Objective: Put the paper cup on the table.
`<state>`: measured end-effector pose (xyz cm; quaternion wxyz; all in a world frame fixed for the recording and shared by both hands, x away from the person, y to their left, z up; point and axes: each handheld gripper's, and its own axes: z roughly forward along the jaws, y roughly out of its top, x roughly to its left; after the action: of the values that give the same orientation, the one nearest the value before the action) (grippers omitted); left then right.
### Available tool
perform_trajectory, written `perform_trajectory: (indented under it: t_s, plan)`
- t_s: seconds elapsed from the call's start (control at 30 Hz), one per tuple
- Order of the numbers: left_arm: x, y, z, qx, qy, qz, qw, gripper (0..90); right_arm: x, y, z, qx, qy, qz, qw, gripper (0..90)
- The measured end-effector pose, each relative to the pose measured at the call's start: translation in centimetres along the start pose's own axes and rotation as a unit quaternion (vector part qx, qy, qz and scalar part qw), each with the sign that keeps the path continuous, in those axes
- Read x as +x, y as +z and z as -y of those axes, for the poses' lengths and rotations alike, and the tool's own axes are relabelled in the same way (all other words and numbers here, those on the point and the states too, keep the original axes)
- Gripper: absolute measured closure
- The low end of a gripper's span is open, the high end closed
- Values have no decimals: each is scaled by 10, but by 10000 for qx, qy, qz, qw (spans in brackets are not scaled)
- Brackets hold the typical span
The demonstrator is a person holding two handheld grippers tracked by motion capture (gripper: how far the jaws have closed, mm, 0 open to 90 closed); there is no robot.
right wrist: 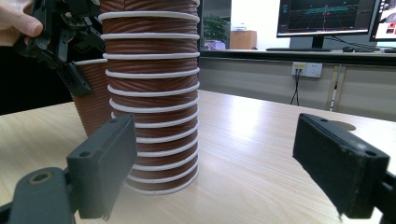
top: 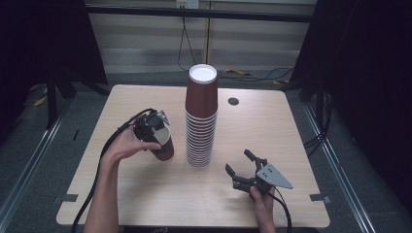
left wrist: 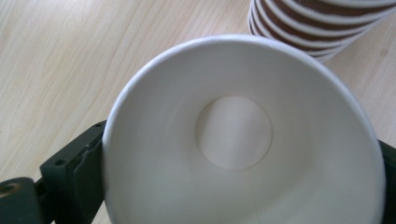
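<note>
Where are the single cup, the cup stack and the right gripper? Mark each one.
single cup (left wrist: 233, 133), left gripper view, its white inside bottom.
cup stack (top: 201, 94), high view, brown wall of the top cup.
right gripper (top: 239, 164), high view, between its fingertips.

A single cup (top: 163, 141) stands just left of the cup stack (top: 201, 116).

My left gripper (top: 154, 127) is matt black plastic, and the cup (left wrist: 243, 135) it brackets is smooth white paper inside (ribbed brown outside, like the stack (right wrist: 152, 93)). The table (top: 145, 194) is pale, matt wood-grain.
</note>
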<state>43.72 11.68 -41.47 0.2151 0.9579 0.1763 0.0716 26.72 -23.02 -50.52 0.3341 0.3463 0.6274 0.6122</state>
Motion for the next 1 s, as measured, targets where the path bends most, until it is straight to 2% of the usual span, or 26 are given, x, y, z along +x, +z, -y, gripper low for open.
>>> perform_trajectory:
  t_s: [0.03,0.1,0.2,0.33,0.4,0.5,0.53,0.57,0.6,0.63,0.7,0.73,0.77,0.8,0.9,0.93,1.0]
  plan:
    - [-1,2,1,-80,-56,22,9999,45,0,0,0,0,-1,-1,10000,132]
    - [-1,5,2,-83,-8,100,9999,45,0,0,0,1,-1,-1,10000,132]
    - [-1,6,4,-173,-65,57,9998,47,0,0,0,0,-1,0,10000,132]
    - [-2,9,6,-239,-109,126,9996,48,0,0,0,4,-5,11,10000,132]
    - [-3,12,7,-296,-96,248,9992,49,0,0,0,6,-2,15,10000,132]
    - [-3,14,8,-345,-138,253,9990,49,0,0,0,5,-3,15,10000,132]
    - [-3,15,8,-302,-68,307,9991,50,0,0,0,5,-5,14,10000,132]
    - [-4,17,8,-362,-132,328,9987,59,0,0,0,5,-6,13,10000,132]
    - [-4,17,8,-351,-75,301,9989,74,0,0,0,4,-6,14,10000,132]
    - [-5,18,9,-375,-141,281,9988,66,0,0,0,5,-3,13,10000,132]
    - [-4,18,12,-394,-72,274,9988,66,0,0,0,5,-3,14,10000,133]
    - [-5,19,13,-444,-153,299,9985,64,0,0,0,5,-6,14,10000,132]
    - [-3,18,14,-367,-29,312,9988,60,0,0,0,5,-3,14,10000,133]
    - [-4,19,15,-434,-133,313,9985,57,0,0,0,4,-5,14,10000,132]
    - [-4,20,20,-520,-152,350,9979,55,0,0,0,6,-3,15,10000,132]
    - [-2,20,22,-482,-97,406,9980,54,0,0,0,6,-5,15,10000,132]
    - [-2,21,26,-619,-337,510,9962,52,0,0,0,7,-1,14,10000,132]
